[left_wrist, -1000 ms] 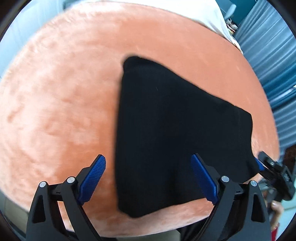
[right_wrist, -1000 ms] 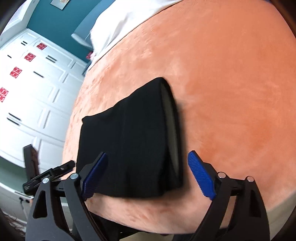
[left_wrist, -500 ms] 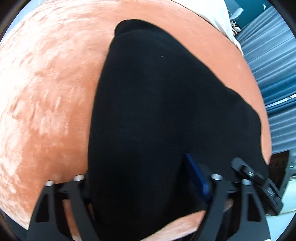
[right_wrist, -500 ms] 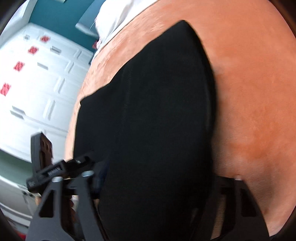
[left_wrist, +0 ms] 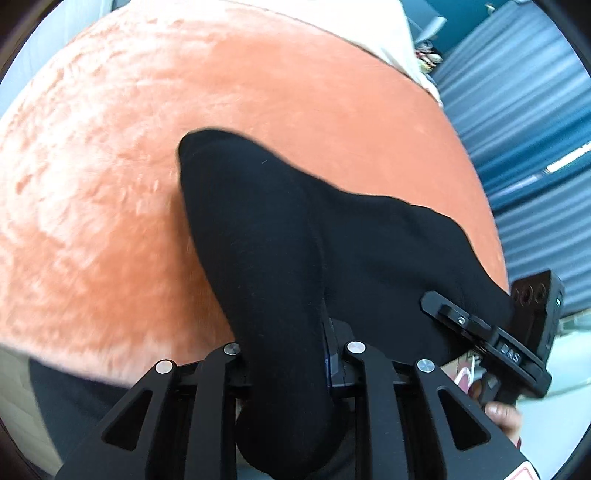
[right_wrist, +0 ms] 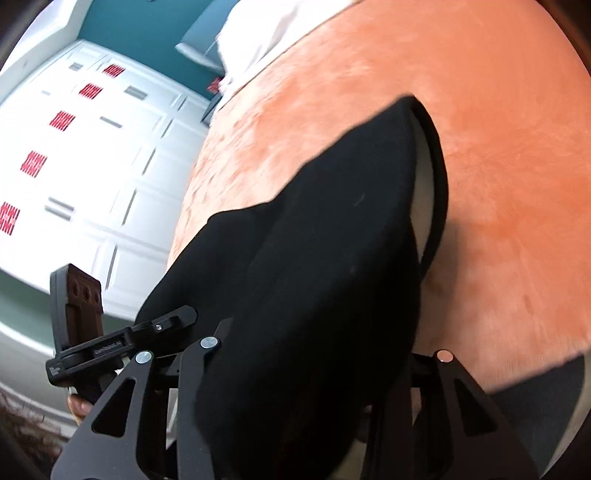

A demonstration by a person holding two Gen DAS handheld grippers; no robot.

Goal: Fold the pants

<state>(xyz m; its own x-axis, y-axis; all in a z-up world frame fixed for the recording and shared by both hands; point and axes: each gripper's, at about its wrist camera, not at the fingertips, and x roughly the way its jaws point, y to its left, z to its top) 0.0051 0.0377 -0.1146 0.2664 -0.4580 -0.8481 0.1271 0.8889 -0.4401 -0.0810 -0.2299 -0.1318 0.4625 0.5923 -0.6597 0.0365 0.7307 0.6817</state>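
Note:
The black pants (left_wrist: pixel 280 236) lie folded on an orange plush bed cover (left_wrist: pixel 110 177). My left gripper (left_wrist: pixel 288 354) is shut on the near edge of the pants, and the cloth bulges up between its fingers. My right gripper (right_wrist: pixel 306 369) is shut on the same near edge further right; the pants (right_wrist: pixel 332 240) drape over its fingers and hide them. A pale lining (right_wrist: pixel 421 192) shows at the right fold. Each gripper shows in the other's view: the right one (left_wrist: pixel 491 336) in the left wrist view, the left one (right_wrist: pixel 110 343) in the right wrist view.
The orange cover (right_wrist: pixel 498 147) stretches far ahead to white bedding (right_wrist: pixel 266 26). White cupboard doors (right_wrist: pixel 74 166) stand to the left of the bed. Blue curtains (left_wrist: pixel 517 110) hang on the right. The bed's near edge (left_wrist: pixel 74 354) lies just under the grippers.
Both grippers went down open onto the near edge of the pants, closed on it and now lift it, so the cloth pulls up into ridges.

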